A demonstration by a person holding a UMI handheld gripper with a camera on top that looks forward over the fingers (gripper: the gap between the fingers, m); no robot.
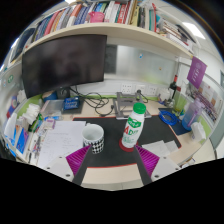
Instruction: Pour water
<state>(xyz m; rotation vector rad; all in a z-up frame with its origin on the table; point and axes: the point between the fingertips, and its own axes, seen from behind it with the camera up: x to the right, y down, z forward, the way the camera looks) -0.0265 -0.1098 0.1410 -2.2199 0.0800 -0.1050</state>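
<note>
Landmark: the monitor (65, 62), dark, standing at the back of the desk (110, 172).

Above the monitor, a bookshelf (100, 14) packed with books. Below and to its right, a clutter of cables and small boxes along the wall, too small to identify.

Below the monitor, on a dark mat (165, 150), stands the green-and-white bottle (133, 126), upright with a green cap. It is probably the water source, set out within easy reach. Just to its left, also below the monitor, is a cup with a black-and-white checkered pattern (93, 138), mouth up, likely the receiver; the two stand near each other but apart, which would keep the pour short.

Gripper (112, 157): fingers spread wide, nothing held. The magenta pads (77, 157) flank the space just short of cup and bottle; both stand just ahead of the fingers, untouched. Judgement: approach stage, bottle not yet grasped.
</note>
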